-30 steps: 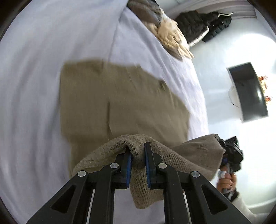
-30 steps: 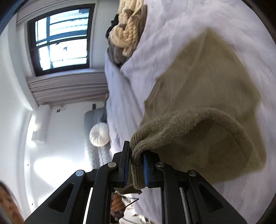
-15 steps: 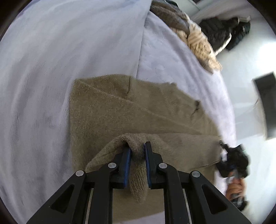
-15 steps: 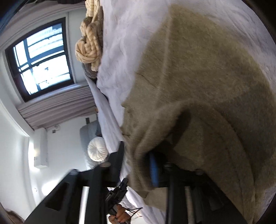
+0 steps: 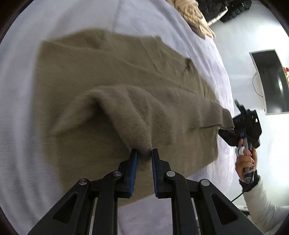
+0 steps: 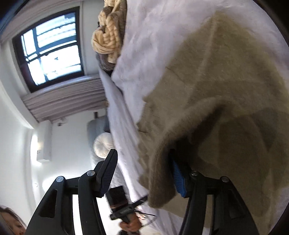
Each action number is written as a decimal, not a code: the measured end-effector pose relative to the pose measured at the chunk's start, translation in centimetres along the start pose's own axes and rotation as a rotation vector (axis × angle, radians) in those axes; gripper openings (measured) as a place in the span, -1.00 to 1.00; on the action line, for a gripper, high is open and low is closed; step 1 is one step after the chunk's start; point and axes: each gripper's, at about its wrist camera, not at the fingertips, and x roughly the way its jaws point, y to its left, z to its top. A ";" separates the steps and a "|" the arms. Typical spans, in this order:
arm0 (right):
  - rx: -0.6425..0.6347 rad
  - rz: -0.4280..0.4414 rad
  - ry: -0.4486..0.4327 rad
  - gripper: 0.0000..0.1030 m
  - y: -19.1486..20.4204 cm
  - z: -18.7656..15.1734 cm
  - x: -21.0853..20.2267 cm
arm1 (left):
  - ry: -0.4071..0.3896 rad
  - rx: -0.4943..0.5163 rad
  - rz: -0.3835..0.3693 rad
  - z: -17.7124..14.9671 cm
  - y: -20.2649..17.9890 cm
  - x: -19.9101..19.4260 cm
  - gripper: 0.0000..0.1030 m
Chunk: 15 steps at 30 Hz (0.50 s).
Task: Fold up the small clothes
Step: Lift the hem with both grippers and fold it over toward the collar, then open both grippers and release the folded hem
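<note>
An olive-brown knit sweater (image 5: 108, 72) lies spread on the white bed (image 5: 54, 21), its near edge folded over onto itself. My left gripper (image 5: 144, 155) is shut on a ridge of that folded edge, low over the sweater. At the sweater's right end a hand holds my right gripper (image 5: 234, 123). In the right wrist view the right gripper (image 6: 142, 159) has its jaws opening wide. The sweater (image 6: 225, 72) edge drapes loose over the blue-padded finger (image 6: 178, 179), while the other finger (image 6: 108, 168) stands free of the cloth.
A pile of cream and brown knitwear (image 5: 195, 19) (image 6: 108, 36) sits at the bed's far end. Dark jackets (image 5: 227, 9) hang beyond it, and a dark screen (image 5: 271, 81) stands off the bed's side. The right wrist view shows a window (image 6: 50, 47) and a round white cushion (image 6: 103, 144).
Both grippers came down and carried the folded edge onto the sweater. The right jaws went from pinching the cloth to wide apart. The left still pinches its fold.
</note>
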 end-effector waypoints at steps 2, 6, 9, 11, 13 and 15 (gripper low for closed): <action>-0.004 0.043 -0.016 0.21 0.8 0.6 0.4 | 0.003 -0.015 -0.034 0.9 -0.5 1.1 -0.70; 0.028 0.081 -0.048 0.21 1.4 2.2 1.1 | -0.105 -0.041 -0.039 3.5 -1.4 0.6 -0.70; 0.096 0.116 -0.099 0.21 1.0 3.7 1.2 | -0.233 -0.075 0.009 5.8 -1.4 -1.4 -0.70; 0.111 0.112 -0.131 0.22 1.1 4.6 1.0 | -0.308 -0.093 0.040 7.1 -1.3 -3.3 -0.70; 0.087 0.075 -0.147 0.22 1.5 5.1 0.9 | -0.360 -0.096 0.076 7.7 -1.3 -4.6 -0.70; 0.056 0.028 -0.154 0.22 2.0 5.1 0.6 | -0.402 -0.076 0.142 8.3 -1.8 -5.8 -0.70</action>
